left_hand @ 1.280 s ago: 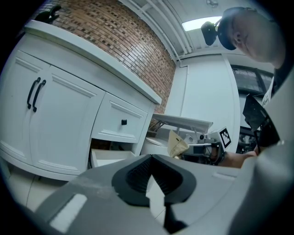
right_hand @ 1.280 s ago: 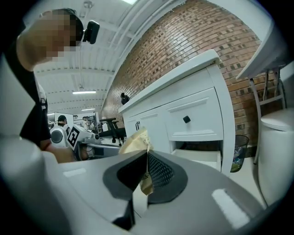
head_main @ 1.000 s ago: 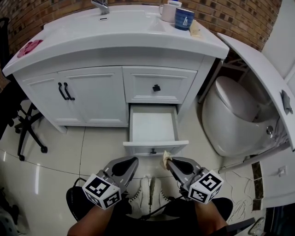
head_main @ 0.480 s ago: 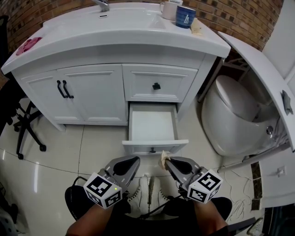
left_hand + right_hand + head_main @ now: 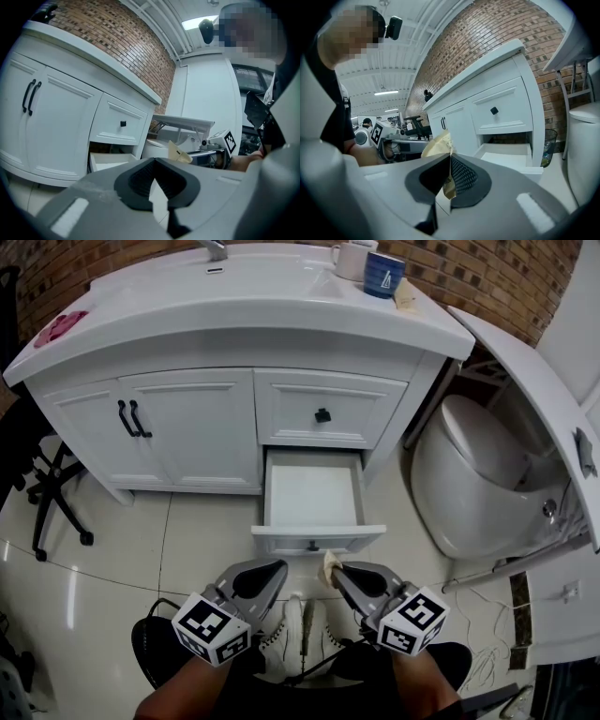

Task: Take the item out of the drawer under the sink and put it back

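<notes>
White floor tiles (image 5: 103, 559) lie in front of a white sink cabinet (image 5: 187, 427) by a brick wall, with a toilet (image 5: 469, 474) off to the right; the low drawer (image 5: 312, 491) is pulled out and looks bare inside; almost nothing has changed in the last second, as both grippers sit in the same spot just in front of the drawer; that seems to mean the taking-out part is done and the putting-back part has not begun; the right gripper (image 5: 331, 570) is pinched tight on a small tan packet (image 5: 328, 561), held up near the drawer front; the left gripper (image 5: 278, 568) is closed with nothing in it; the head view shows only a tip of the packet, but the right gripper view shows its crinkly edge between the pads, and the left gripper view shows it from the side.
</notes>
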Demonstrator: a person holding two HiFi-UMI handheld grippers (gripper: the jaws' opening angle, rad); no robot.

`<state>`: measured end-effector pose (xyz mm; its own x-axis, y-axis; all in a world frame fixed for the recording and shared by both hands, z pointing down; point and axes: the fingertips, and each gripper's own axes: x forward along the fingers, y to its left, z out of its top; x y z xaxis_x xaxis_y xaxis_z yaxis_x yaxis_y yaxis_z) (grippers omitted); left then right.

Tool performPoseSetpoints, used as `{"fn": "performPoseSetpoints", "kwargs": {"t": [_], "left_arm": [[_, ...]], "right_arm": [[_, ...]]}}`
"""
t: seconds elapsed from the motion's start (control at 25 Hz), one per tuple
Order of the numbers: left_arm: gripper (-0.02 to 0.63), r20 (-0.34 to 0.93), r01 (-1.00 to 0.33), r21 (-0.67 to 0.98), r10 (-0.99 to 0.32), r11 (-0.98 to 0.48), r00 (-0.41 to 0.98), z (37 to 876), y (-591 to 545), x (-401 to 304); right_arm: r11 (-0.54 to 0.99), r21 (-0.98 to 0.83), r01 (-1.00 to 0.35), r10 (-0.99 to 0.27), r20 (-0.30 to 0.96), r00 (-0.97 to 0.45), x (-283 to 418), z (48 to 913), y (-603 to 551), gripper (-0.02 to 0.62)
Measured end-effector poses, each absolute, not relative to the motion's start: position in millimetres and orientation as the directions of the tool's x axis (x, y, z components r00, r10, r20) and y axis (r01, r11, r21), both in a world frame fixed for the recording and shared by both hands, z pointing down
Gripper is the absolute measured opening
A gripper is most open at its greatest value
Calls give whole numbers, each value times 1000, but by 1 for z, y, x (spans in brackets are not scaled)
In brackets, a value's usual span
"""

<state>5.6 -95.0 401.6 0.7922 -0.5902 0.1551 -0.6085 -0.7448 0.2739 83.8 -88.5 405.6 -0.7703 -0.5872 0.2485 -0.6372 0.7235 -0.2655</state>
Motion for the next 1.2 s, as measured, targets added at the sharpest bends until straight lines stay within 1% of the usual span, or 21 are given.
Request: {"fn": "performPoseSetpoints", "kwargs": {"t": [0.48, 0.76, 1.04, 1.2], "left_arm": [[6, 159, -615, 278, -596, -738, 787, 403, -97, 3], [6, 163, -634, 230, -613, -738, 773, 405, -98, 2], [6, 162, -644, 239, -624, -727, 764, 407, -103, -1], [6, 165, -639, 246, -619, -729, 768, 411, -104, -3]], "right_arm": [[721, -267, -639, -588, 253, -768, 84, 407, -87, 9], [700, -259, -665, -614, 258, -746, 86, 410, -100, 9], [732, -166, -661, -608, 277, -744, 84, 400, -142, 9], [751, -34, -659, -608, 353, -711, 87, 401, -181, 9]]}}
